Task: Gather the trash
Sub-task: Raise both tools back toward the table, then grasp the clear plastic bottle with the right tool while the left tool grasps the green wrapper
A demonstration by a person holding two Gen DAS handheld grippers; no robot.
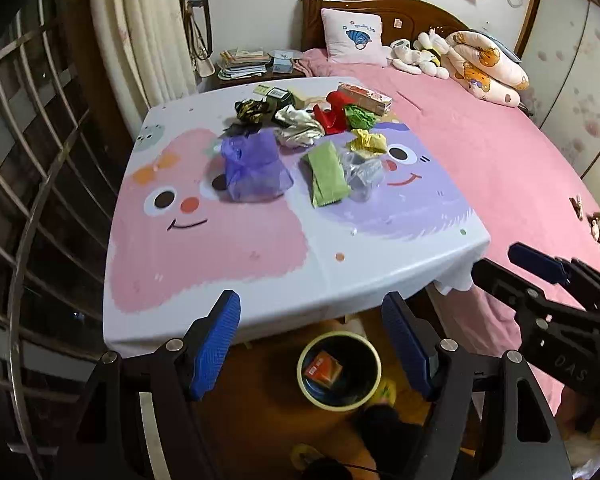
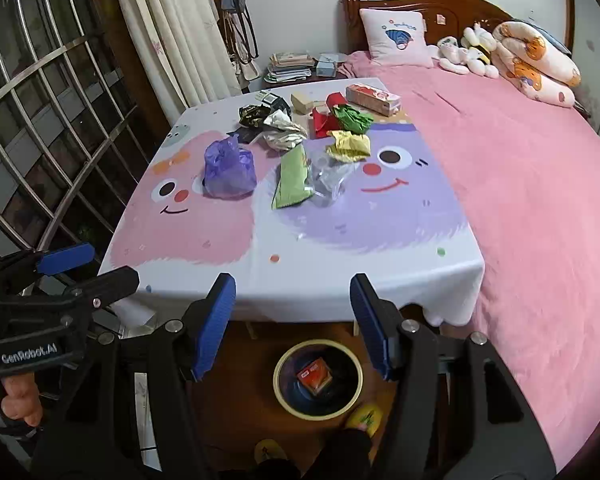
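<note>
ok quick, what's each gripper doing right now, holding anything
Left gripper: open, nothing between its pads, above the bin.
Right gripper: open, also empty, none of the trash on the table picked up.

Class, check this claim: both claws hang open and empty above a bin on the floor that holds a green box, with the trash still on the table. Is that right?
One detail is wrong: the box in the bin is orange-red, not green, as the right wrist view shows. The left claw and right claw are open and empty, and the trash lies on the table.
</note>
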